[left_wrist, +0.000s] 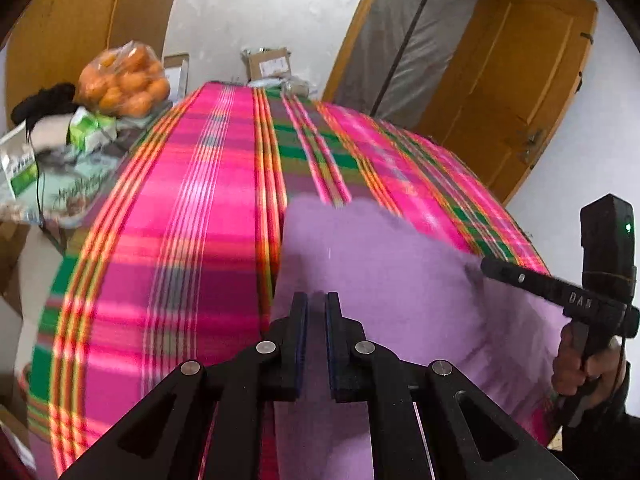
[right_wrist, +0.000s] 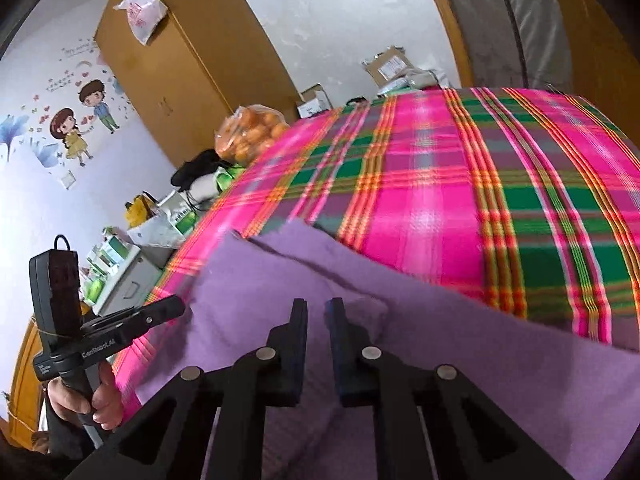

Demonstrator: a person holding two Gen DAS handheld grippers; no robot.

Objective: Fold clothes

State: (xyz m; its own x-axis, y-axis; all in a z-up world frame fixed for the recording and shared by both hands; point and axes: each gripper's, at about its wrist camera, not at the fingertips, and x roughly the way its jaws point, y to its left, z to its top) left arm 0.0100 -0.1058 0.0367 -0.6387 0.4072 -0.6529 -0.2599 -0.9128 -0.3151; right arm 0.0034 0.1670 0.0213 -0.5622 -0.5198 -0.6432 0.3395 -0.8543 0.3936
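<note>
One purple garment point(right_wrist: 400, 320) lies on the near part of the plaid-covered bed point(left_wrist: 180, 208), its far edge bunched into soft folds and its near part spilling toward the person. The left gripper point(left_wrist: 316, 300) has its fingers point(left_wrist: 299, 344) drawn nearly together with purple cloth running up between them, so it looks clamped on the garment's edge, though motion blur keeps the contact itself from being sharp. The right gripper point(right_wrist: 317, 306) also has its fingers point(right_wrist: 298, 344) close together with a narrow gap left; fabric lies under and between them, but I cannot tell whether the pads actually press on it. That is the main risk, in my judgement: if the right side has caught only a thin wisp or nothing, lifting would raise one corner alone and the fold would come out skewed or the cloth would slide free. A second risk is pinching two layers at the bunched edge, which would drag a crease along. The blur suggests quick movement, which could pull the soft fabric out of a shallow grip. Counted: one garment, two grippers, each held by a hand point(right_wrist: 86, 400), one bag of oranges point(left_wrist: 124, 80) beside the bed, two cardboard boxes point(left_wrist: 268, 65) at the far end, and one open wooden door point(left_wrist: 516, 92).
</note>
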